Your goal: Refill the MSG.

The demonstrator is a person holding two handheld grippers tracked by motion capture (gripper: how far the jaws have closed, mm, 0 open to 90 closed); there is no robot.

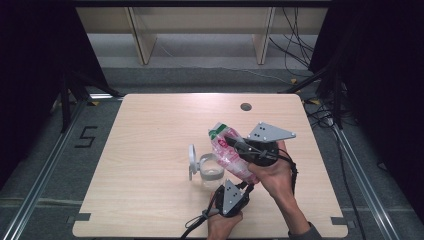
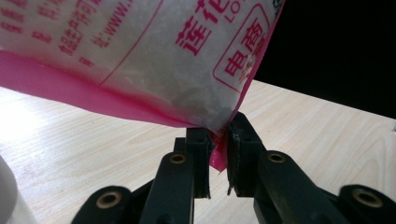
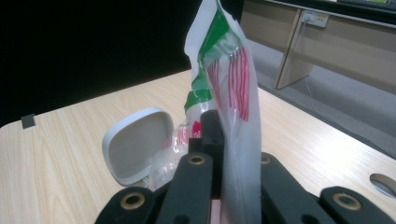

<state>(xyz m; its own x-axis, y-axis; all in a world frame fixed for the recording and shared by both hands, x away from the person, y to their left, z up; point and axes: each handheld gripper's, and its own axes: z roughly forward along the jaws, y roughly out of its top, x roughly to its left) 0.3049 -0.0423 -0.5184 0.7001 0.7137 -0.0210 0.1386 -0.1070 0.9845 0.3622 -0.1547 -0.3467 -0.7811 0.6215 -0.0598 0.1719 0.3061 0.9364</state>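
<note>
We hold the soft plastic bag printed in pink, white and green and filled with white grains (image 1: pixel 231 154) between both tongs, above the pale wooden table (image 1: pixel 150 150). The left gripper (image 2: pixel 218 156) pinches the pink sealed corner of the bag: its two black jaws are pressed together on this thin edge, and the full body of the bag lies just above and to the left of them. The right gripper (image 3: pixel 219 140) is pressed together on the other end of the bag, near the green and red stripes, and the film stands upright between its jaws.

In the high view the bag lies tilted between the two tongs, and the clear round container with the open white hinged lid (image 1: pixel 210 167) stands on the table just beside the left gripper (image 1: pixel 235 192), under the lower part of the bag. The right gripper (image 1: pixel 250 147) is farther from us.

We judge the step to be pouring the grains into the container. To do it well, we should keep both pinches firm, because the corner hold is small and the film may slip. We should bring the open end of the bag over the mouth of the container and then lift the sealed corner slowly, so the grains do not spill on the table.
</note>
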